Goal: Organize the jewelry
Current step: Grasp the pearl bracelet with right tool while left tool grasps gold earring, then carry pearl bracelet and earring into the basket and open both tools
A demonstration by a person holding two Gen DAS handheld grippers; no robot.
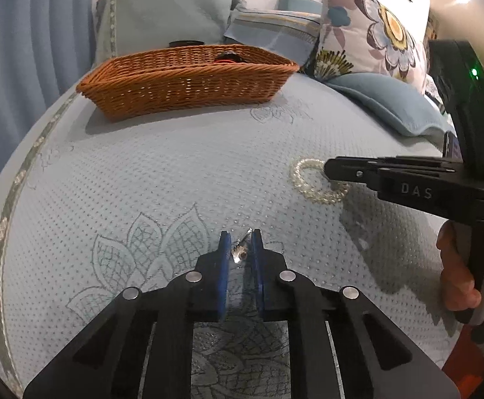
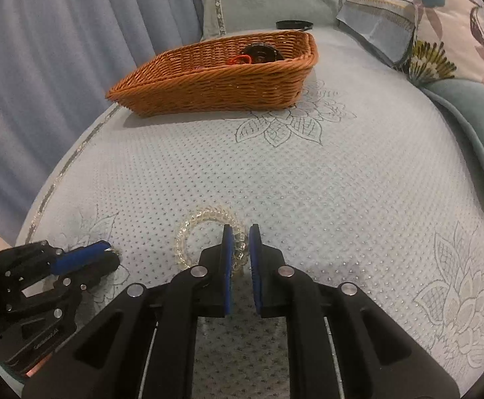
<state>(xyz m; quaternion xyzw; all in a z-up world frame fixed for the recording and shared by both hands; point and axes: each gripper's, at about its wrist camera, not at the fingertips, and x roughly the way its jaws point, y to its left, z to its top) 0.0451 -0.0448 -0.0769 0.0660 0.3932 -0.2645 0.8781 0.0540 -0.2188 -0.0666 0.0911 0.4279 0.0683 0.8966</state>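
Two claws work low over a pale blue bed cover point(image 1: 175, 173) with stitched flowers. The left claw point(image 1: 241, 242) has its blue pads point(image 1: 223, 266) brought near to each other around a small shiny piece of jewelry point(image 1: 241, 253), which sits between them just above the cover; whether both pads really touch it I cannot tell. The right claw point(image 2: 241, 249) is a little parted, and one side of the clear beaded bracelet point(image 2: 188, 232) passes between its pads point(image 2: 227, 266), while the rest of the ring lies flat on the cover to the left. From the left wrist view the same bracelet point(image 1: 300, 179) lies under the tip of the right claw point(image 1: 333, 173). Farther back stands a brown wicker basket point(image 2: 215, 83), well apart from both claws, and in it are a dark round object point(image 2: 258, 54) and something red point(image 2: 240, 60). Behind the basket are blue pillows point(image 1: 162, 16) and a flowered cushion point(image 1: 375, 23).
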